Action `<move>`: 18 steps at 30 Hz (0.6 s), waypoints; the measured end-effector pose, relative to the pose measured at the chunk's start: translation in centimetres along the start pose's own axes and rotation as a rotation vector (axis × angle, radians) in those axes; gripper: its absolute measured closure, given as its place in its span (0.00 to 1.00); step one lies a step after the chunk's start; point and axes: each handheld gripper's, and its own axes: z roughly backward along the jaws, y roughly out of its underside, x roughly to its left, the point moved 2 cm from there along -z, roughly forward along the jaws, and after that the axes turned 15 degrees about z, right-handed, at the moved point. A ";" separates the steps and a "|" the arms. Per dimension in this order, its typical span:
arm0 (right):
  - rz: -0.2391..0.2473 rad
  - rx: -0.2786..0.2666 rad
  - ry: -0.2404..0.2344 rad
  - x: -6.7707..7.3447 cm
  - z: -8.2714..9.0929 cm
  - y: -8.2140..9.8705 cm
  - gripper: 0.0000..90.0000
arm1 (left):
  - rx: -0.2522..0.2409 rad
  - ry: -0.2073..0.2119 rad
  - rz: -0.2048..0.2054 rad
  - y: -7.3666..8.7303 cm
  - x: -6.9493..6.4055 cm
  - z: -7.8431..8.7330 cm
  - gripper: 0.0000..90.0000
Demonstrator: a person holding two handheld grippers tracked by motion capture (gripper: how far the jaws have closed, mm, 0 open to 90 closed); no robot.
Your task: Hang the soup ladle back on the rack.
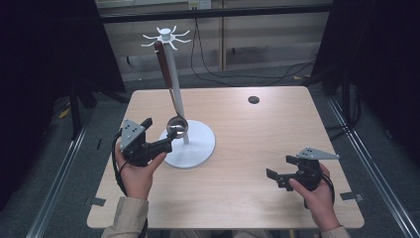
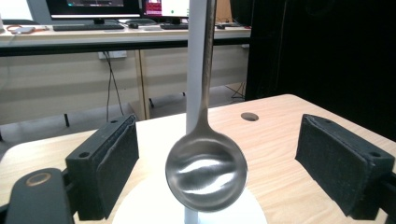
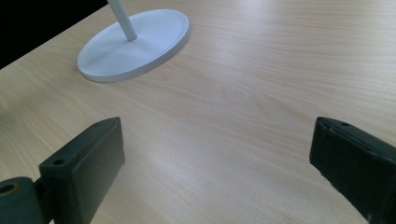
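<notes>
The ladle (image 1: 168, 84) hangs from a hook of the white stand (image 1: 190, 148), at about ten o'clock on the surface (image 1: 257, 144), its bowl between the wide-open jaws of the left gripper (image 1: 171, 135), untouched. It looks just hung and let go, so next that gripper should back out without knocking it; the right gripper (image 1: 278, 177) rests open and empty at four o'clock.

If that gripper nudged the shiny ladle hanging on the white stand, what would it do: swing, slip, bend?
The ladle hangs from a hook at the stand's top, so it would probably swing rather than bend; it looks like rigid metal. Its polished bowl seems slippery for the left gripper's open pads. The wide base likely resists tipping.
</notes>
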 end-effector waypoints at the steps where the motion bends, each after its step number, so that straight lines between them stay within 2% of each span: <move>1: 0.000 0.000 0.000 0.0 0.0 0.0 0.03 | 0.002 0.008 -0.001 0.2 0.1 0.0 0.14; 9: 0.005 -0.002 0.001 0.0 0.0 0.0 0.03 | 0.034 0.000 0.021 2.0 0.8 0.0 0.09; 10: 0.005 -0.003 0.000 0.0 0.0 0.0 0.03 | 0.035 0.012 0.025 2.2 0.8 0.0 0.09; 15: 0.006 -0.003 0.002 0.0 0.1 0.0 0.03 | 0.050 0.014 0.021 2.8 1.2 0.1 0.07; 18: 0.006 -0.003 0.002 0.0 0.1 0.0 0.03 | 0.055 0.019 0.036 3.4 1.3 0.2 0.06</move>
